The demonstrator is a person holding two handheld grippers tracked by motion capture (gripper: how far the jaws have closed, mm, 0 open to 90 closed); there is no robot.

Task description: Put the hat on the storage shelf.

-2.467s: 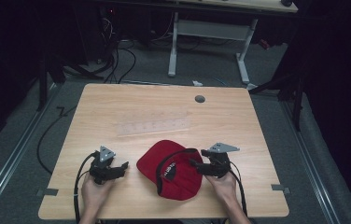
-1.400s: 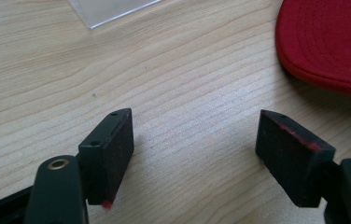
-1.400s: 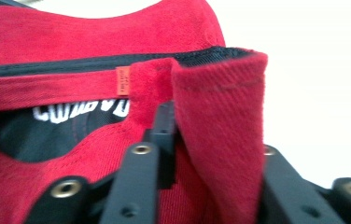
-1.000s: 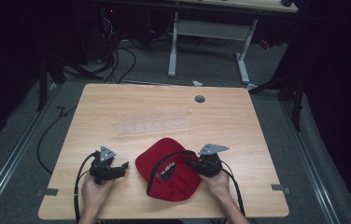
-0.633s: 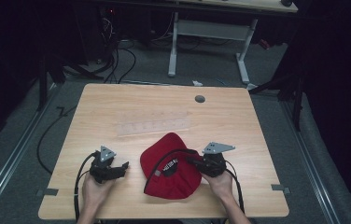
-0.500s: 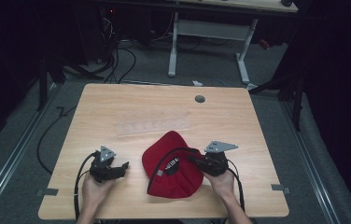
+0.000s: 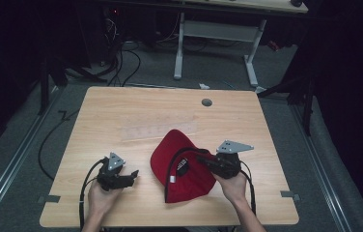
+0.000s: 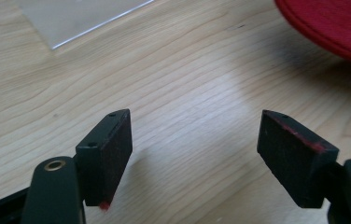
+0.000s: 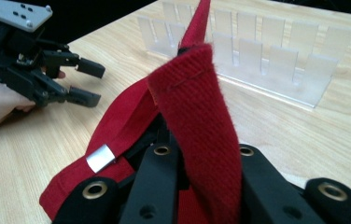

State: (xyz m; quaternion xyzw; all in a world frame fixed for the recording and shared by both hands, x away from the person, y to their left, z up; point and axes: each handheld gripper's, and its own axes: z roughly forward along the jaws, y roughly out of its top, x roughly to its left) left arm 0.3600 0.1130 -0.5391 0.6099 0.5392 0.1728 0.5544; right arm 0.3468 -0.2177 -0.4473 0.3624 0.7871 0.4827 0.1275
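A pale wooden surface [image 7: 121, 121] is standing in a dark room, with cables and a second desk's legs lying beyond its 12 o'clock edge. A red cap [image 7: 182, 166] is sitting just off centre toward 5 o'clock, tipped up with its underside showing. The right hand-held gripper [image 7: 203, 160] is gripping it from 3 o'clock, its jaws pinched together on a fold of the cap's red fabric; in the right gripper view that fabric [image 9: 197, 121] is rising straight up between the jaws. The left hand-held gripper [image 7: 130, 175] is resting at 7 o'clock, just beside the cap but apart from it, its jaws standing wide with nothing between them; its pads [image 8: 117, 149] are hovering over bare wood.

The step in hand looks like lifting and turning the cap by its back edge. The next move is probably calling for the left hand-held gripper to come in toward 3 o'clock and take the opposite rim, so the cap can be carried to the clear plastic rack [image 9: 257, 56] lying at 12 o'clock of it.

A small white tag [image 9: 100, 158] is sitting inside the cap, and a dark label [image 7: 182, 167] near it, but any writing is too small to read.
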